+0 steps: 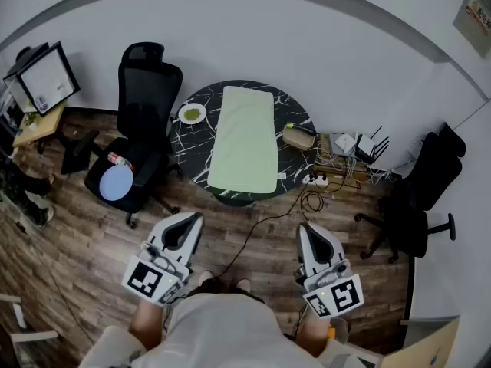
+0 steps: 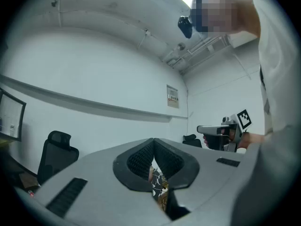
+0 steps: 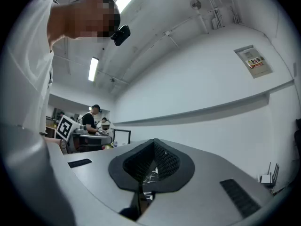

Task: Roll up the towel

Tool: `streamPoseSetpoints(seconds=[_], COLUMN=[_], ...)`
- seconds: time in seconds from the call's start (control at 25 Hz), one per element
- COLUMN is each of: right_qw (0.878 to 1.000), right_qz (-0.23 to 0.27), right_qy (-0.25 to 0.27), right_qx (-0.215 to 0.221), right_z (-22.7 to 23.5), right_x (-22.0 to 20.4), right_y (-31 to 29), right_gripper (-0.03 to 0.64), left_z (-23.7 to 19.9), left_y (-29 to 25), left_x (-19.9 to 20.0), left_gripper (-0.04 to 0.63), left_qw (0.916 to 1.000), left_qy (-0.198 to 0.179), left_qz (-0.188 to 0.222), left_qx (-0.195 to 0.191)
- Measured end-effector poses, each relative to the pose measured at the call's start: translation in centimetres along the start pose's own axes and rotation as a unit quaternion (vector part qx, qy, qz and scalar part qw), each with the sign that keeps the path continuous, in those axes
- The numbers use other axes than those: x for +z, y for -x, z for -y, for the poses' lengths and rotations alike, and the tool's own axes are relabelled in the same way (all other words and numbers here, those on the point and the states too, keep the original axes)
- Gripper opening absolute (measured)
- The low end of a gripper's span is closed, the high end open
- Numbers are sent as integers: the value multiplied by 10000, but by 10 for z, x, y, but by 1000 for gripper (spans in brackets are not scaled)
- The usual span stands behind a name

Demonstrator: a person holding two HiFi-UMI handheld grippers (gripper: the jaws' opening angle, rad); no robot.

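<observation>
Step in hand: approach. Rolling has not begun. The towel [image 1: 245, 140] lies flat and fully spread, lengthwise across the round dark table [image 1: 182, 148], its near short edge close to the table's near rim.

Gripper state: the left gripper [image 1: 188, 225] and the right gripper [image 1: 310, 238] are both clenched on nothing. Each gripper view shows the ribbed pads meeting with nothing between them. Both are held near the person's body, well apart from the table, pointing roughly level toward it.

Next move, as judged: close the gap to the table, open both sets of jaws, and lower them to the two corners of one short edge so that edge can be lifted and turned over onto the towel.

Obstructions and surroundings:
- A cable [image 1: 253, 232] runs across the floor between the person and the table; it is a trip hazard.
- A small plate [image 1: 192, 114] sits just beside the towel's left edge.
- A brown item [image 1: 299, 136], possibly a tissue box, sits just beside the right edge.
- A black chair [image 1: 146, 90] stands left of the table.
</observation>
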State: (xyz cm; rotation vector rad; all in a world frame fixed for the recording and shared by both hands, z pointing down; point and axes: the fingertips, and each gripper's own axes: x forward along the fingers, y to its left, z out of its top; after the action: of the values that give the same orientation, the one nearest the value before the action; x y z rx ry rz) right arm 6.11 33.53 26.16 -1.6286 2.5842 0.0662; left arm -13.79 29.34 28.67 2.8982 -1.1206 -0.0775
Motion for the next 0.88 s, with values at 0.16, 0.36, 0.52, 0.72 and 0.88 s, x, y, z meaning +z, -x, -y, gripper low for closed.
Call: streamPoseSetpoints(seconds=[0.16, 0.36, 0.52, 0.72, 0.88], right_qw=[10000, 10000, 10000, 10000, 9999], right_qz=[-46, -36, -26, 33, 89], right_qy=[12, 51, 68, -12, -42], right_qx=[48, 39, 60, -9, -34], right_z=[2, 3, 2, 5, 10], right_x=[-2, -1, -1, 0, 1], right_y=[-2, -1, 0, 3, 4], right_gripper=[-8, -8, -8, -8, -8], left_z=[3, 4, 4, 4, 2], left_y=[-5, -2, 2, 3, 1], left_x=[3, 3, 3, 4, 4], left_gripper=[3, 3, 3, 3, 3], left_qw=[10000, 10000, 9999, 9998, 9997], left_qy=[46, 10, 71, 22, 20], left_qz=[73, 94, 63, 80, 77], left_qx=[6, 14, 101, 160, 218])
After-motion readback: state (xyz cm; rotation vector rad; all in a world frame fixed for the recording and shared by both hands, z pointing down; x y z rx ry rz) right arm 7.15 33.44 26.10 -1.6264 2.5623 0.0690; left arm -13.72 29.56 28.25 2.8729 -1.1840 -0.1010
